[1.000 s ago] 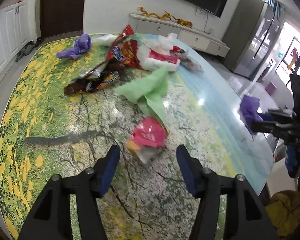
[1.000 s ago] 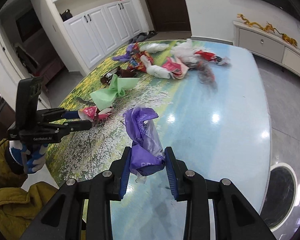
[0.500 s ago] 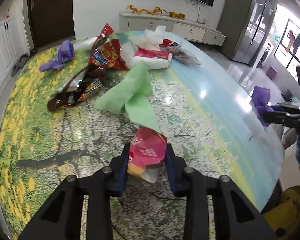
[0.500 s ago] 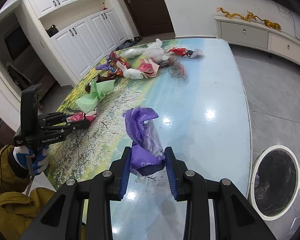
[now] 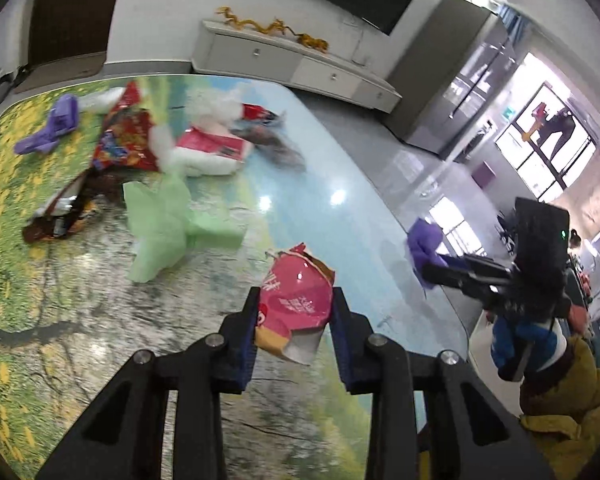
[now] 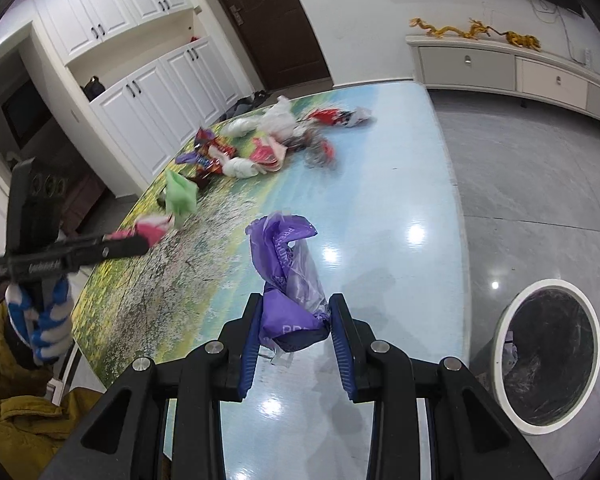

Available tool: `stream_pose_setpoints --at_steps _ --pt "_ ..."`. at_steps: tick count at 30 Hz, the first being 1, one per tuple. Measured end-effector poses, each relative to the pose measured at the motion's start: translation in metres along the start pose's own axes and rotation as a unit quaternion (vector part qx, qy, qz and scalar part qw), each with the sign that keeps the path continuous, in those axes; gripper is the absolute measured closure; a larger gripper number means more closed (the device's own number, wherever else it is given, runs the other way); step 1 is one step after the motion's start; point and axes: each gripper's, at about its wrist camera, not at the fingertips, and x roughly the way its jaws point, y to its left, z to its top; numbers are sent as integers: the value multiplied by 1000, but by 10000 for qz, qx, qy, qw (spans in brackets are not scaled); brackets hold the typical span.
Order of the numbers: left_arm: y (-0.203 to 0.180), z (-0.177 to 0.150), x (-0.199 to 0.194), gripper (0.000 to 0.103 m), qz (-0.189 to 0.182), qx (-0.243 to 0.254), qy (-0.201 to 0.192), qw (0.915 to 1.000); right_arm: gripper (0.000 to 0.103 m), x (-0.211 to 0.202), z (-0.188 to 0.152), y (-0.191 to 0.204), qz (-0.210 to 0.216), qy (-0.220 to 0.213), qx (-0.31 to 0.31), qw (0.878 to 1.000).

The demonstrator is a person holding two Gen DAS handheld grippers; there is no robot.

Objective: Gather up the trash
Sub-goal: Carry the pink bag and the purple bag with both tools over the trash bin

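My left gripper (image 5: 294, 302) is shut on a crumpled pink snack wrapper (image 5: 296, 300), lifted off the picture-printed table (image 5: 100, 300). My right gripper (image 6: 294, 312) is shut on a purple plastic bag (image 6: 288, 280) above the table's blue end. In the right wrist view the left gripper (image 6: 140, 242) shows at the left with the pink wrapper (image 6: 152, 230). In the left wrist view the right gripper (image 5: 432, 268) shows at the right with the purple bag (image 5: 422, 248). A round white bin (image 6: 548, 364) with a black liner stands on the floor at the right.
More litter lies at the table's far side: a green bag (image 5: 164, 224), a red snack bag (image 5: 124, 144), a brown wrapper (image 5: 60, 216), a purple scrap (image 5: 52, 132), white bags (image 5: 208, 148). A person's yellow sleeve (image 6: 24, 420) and gloved hand (image 6: 48, 320) are at the left.
My left gripper closed on the pink wrapper and lifted it off the table, swinging right. My right gripper carried the purple bag toward the table edge, and the bin came into view.
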Motion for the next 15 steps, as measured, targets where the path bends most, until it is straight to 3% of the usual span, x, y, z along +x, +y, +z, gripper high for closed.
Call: stream_pose_setpoints --at_steps 9,15 --pt "-49 20 17 73 33 470 182 9987 72 -31 -6 -38 -140 -401 266 9987" --pt "-106 48 60 73 -143 983 471 9939 72 -61 -19 -88 -441 -767 661 9939"
